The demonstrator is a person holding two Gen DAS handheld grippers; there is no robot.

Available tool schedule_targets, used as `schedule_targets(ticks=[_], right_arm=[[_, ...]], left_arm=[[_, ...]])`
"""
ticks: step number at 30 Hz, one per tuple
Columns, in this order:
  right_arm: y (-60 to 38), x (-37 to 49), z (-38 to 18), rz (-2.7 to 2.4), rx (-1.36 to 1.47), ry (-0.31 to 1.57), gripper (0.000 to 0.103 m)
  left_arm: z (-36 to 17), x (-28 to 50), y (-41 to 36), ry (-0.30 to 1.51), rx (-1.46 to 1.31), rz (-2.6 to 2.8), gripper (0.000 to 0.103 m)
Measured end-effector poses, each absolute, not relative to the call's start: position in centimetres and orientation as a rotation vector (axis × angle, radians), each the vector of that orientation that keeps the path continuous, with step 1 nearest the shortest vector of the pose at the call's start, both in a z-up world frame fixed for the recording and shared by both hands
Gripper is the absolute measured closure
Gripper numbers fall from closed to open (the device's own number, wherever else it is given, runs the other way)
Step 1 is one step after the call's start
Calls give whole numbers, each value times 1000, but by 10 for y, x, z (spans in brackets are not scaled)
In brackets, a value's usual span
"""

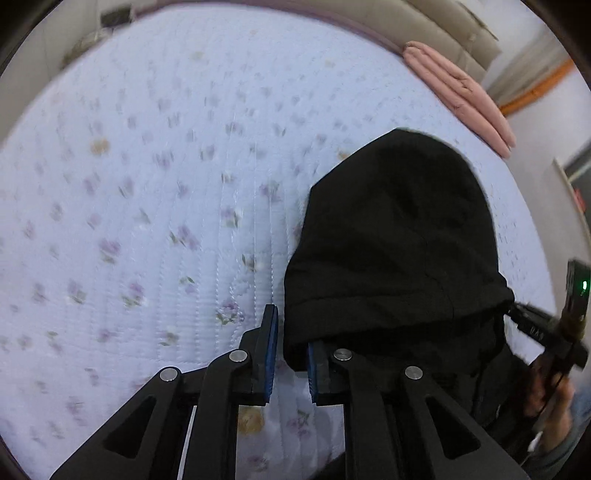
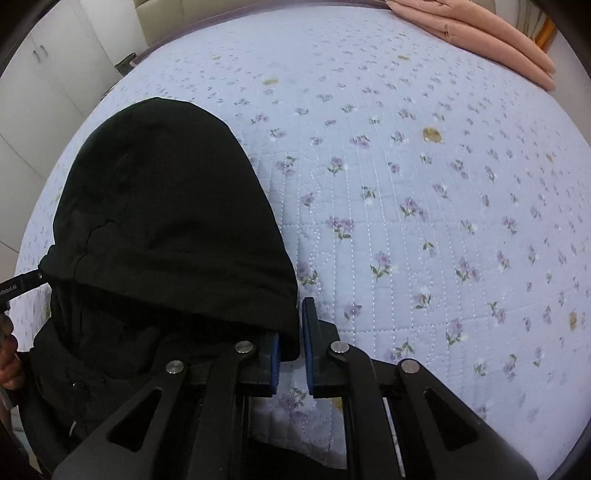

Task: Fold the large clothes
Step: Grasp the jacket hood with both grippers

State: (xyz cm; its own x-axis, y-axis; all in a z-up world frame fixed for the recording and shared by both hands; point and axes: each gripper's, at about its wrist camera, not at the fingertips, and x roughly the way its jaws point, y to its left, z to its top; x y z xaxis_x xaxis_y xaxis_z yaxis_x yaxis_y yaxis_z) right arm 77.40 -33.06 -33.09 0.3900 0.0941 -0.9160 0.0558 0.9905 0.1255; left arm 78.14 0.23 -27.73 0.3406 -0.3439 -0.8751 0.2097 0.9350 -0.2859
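A black hooded jacket (image 1: 399, 236) lies on the floral bedspread (image 1: 147, 184), hood pointing away from me. My left gripper (image 1: 291, 328) sits at the hood's left lower corner, jaws parted, with the hood's edge draped over the right finger. In the right wrist view the jacket (image 2: 166, 221) fills the left side. My right gripper (image 2: 291, 332) is at the hood's right lower corner, jaws parted, cloth hanging between the blue pads. The right gripper also shows at the far right of the left wrist view (image 1: 532, 321), touching the hood's corner.
A folded pink quilt (image 1: 458, 92) lies at the bed's far right edge; it also shows in the right wrist view (image 2: 480, 33). White cupboard doors (image 2: 37, 74) stand beyond the bed at left. The bedspread (image 2: 424, 203) stretches wide to the right.
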Motion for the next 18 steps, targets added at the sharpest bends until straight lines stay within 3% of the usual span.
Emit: schedule_targets(ticks=[4, 5, 6, 8, 14, 17, 18], right_arm=[[-341, 761, -304, 67, 166, 1149, 82], [-345, 757, -295, 79, 178, 1133, 76], [-348, 754, -284, 102, 192, 1110, 62], [-347, 750, -266, 116, 194, 1054, 45], [-307, 788, -264, 142, 110, 1029, 46], [-296, 807, -290, 139, 74, 1087, 69], [-295, 811, -301, 136, 51, 1119, 69]], left_arm=[[-226, 749, 18, 1054, -83, -409, 83], [-216, 745, 23, 1033, -82, -409, 82], [-208, 743, 26, 1012, -76, -396, 82], [-192, 746, 32, 948, -94, -368, 82], [-211, 787, -8, 1007, -142, -441, 82], [-252, 797, -31, 1115, -81, -450, 82], [-266, 798, -35, 1158, -73, -448, 82]])
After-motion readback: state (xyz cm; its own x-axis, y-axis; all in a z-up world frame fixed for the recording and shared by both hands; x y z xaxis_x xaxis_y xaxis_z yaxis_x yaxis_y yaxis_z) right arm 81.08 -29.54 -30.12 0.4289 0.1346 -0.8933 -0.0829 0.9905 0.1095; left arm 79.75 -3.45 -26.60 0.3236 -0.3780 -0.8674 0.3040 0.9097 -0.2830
